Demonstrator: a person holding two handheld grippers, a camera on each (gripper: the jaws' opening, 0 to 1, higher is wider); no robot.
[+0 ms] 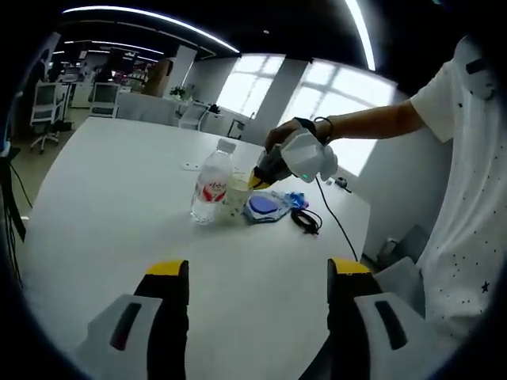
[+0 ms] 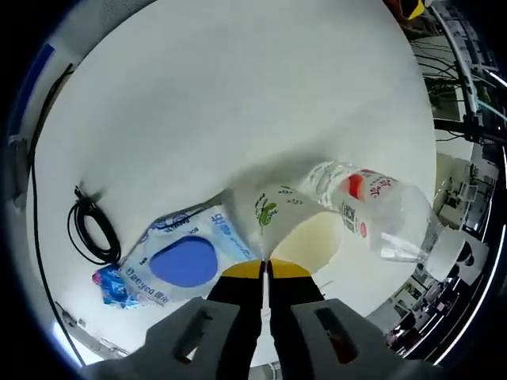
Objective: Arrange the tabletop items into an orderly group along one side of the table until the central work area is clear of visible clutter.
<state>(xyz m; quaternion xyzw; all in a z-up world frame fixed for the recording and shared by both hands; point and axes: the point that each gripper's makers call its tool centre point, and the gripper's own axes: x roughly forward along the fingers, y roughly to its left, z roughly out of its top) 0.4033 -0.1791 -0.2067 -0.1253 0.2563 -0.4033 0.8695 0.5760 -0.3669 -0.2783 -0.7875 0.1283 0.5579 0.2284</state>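
On the white table [image 1: 103, 206], toward its far side in the left gripper view, four items stand grouped: a clear plastic water bottle [image 1: 212, 184] with a white cap and red label, upright; a pale paper cup [image 1: 236, 192] just beside it on the right; a wet-wipes pack [image 1: 265, 207] with a blue oval lid, lying flat next to the cup; and a coiled black cable [image 1: 306, 220] a little apart from the pack, near the table edge.

Left gripper [image 1: 259, 309]: jaws spread wide over bare table, yellow-tipped, nothing between them, well apart from the group.

Right gripper [image 1: 263, 176]: seen in the left gripper view from the side, held by a person's hand [image 1: 291, 131], with its tip at the rim of the paper cup. In the right gripper view, the right gripper [image 2: 265, 271] has its jaws drawn together to a narrow slit and pinches the near rim of the paper cup [image 2: 295, 226], whose cream interior shows just beyond the yellow tips. The water bottle [image 2: 372, 207] touches or nearly touches the cup on one side; the wet-wipes pack [image 2: 178, 257] lies against the cup's other side, with the black cable [image 2: 91, 232] beyond it.

A person in a white shirt [image 1: 463, 174] stands at the table edge.
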